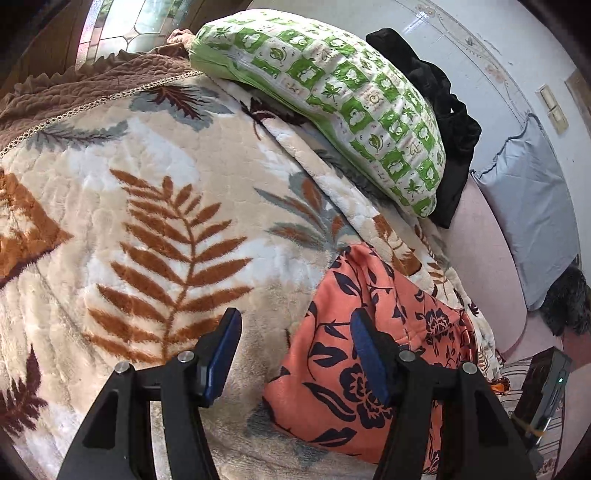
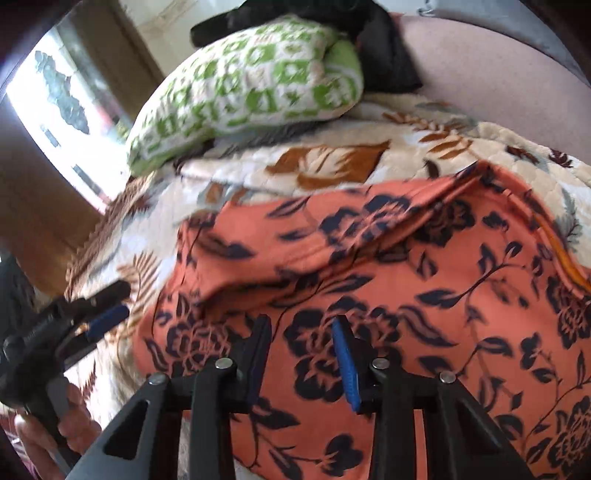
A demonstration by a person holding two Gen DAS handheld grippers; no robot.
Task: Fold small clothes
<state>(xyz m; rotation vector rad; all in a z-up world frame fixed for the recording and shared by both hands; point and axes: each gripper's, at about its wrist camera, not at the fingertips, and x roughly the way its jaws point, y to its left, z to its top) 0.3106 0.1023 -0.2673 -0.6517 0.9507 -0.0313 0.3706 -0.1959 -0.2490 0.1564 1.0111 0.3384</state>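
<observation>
Right now the orange garment (image 2: 369, 266), printed with dark flowers, lies on the leaf-patterned blanket (image 1: 155, 206) toward the side of the bed nearest the pink sheet (image 1: 484, 258). One layer is folded over the rest, and the fold makes a raised edge running across the cloth in the right wrist view. Its left edge sits against bare blanket; its far edge stops short of the green-and-white pillow (image 1: 332, 99), with a strip of blanket between them.

Over the middle of the garment hangs the right gripper (image 2: 301, 354), fingers apart, nothing pinched between the blue pads (image 2: 345, 365); the picture is blurred, and I cannot tell whether the tips touch the cloth. The left gripper (image 1: 295, 354) stands at the garment's left edge, jaws wide apart and empty: one finger is over the orange cloth, the other over plain blanket. A hand (image 2: 70, 413) grips its handle.

Left of the garment a broad stretch of blanket lies open, flat and free. Beyond it a brown quilted cover (image 1: 85, 88) with a frilled border runs along the far side. The pillow rests on a bunched fold of blanket, and black clothing (image 1: 443, 110) is heaped behind it. Farther right a grey cushion (image 1: 532, 206) leans by the white wall (image 1: 461, 22), and a dark fuzzy thing (image 1: 569, 299) lies beside it. A bright window (image 2: 48, 96) lights the far left.
</observation>
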